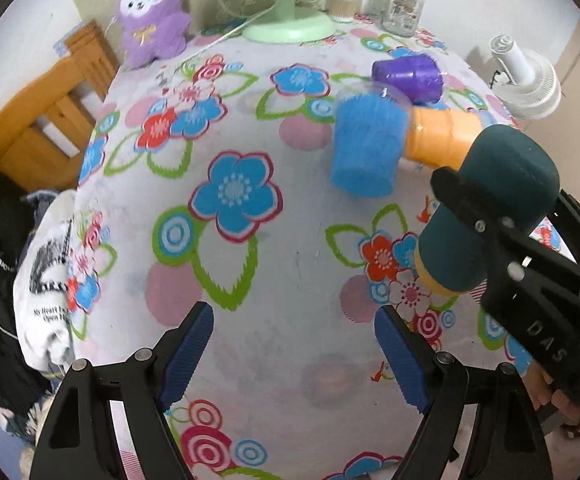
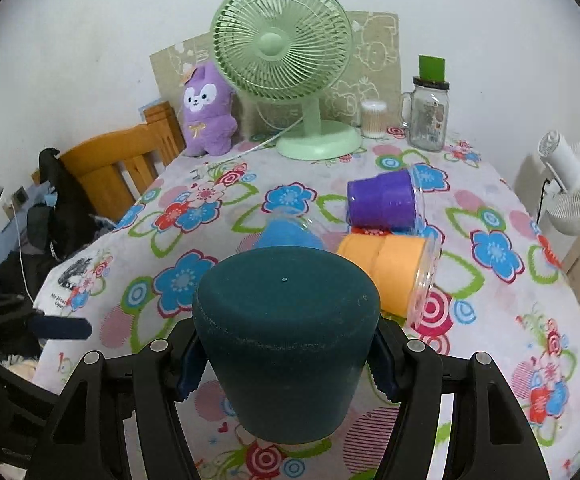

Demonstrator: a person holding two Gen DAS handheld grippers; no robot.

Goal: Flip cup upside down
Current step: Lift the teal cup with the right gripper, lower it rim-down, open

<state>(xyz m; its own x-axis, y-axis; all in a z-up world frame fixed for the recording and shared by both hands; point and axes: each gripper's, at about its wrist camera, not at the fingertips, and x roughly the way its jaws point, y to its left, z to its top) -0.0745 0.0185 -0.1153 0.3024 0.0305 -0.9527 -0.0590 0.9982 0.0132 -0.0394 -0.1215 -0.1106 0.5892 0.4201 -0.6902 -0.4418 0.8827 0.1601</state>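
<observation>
My right gripper is shut on a dark teal cup and holds it above the floral tablecloth, base toward the camera. In the left wrist view the same cup is tilted in the right gripper, with a yellow inside showing at its lower end. My left gripper is open and empty, low over the tablecloth. A blue cup, an orange cup and a purple cup lie on their sides behind.
A green desk fan, a purple plush toy, a glass jar mug and a cotton swab box stand at the table's back. A wooden chair with clothes is at the left; a white fan at the right.
</observation>
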